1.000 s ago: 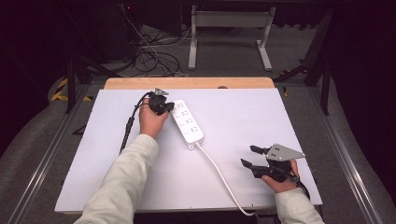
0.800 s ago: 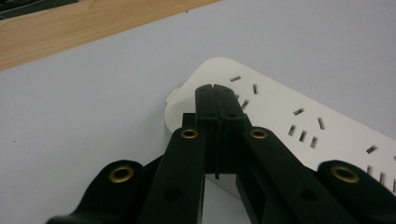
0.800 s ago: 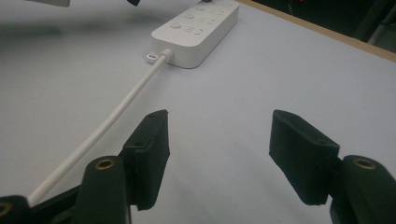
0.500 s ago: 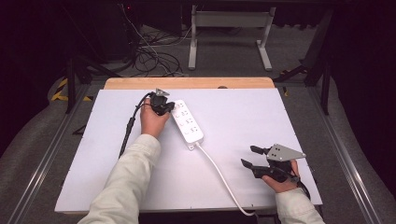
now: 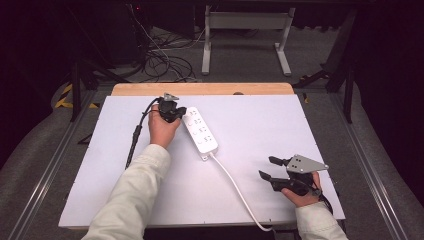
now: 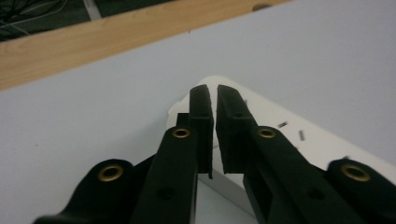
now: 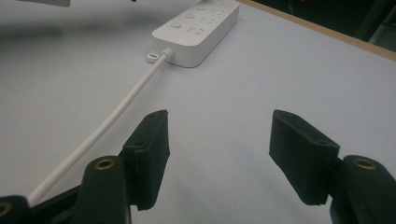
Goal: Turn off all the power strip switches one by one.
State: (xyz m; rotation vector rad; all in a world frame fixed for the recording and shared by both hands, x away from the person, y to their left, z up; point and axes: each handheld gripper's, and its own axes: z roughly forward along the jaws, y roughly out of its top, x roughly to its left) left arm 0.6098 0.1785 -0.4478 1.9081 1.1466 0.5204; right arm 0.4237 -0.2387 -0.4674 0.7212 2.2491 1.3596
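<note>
A white power strip lies slanted on the white table top, and its white cord runs to the near edge. My left gripper is at the strip's far end. In the left gripper view the left gripper hovers over that end of the strip. Its jaws have just been opening and stand a narrow slit apart with nothing between them. My right gripper rests near the front right, open and empty. The right gripper view has the right gripper pointing toward the strip and cord.
A wooden strip borders the table's far edge. The left gripper's black cable trails down the left side of the table. Beyond the table are a metal stand and loose cables on the floor.
</note>
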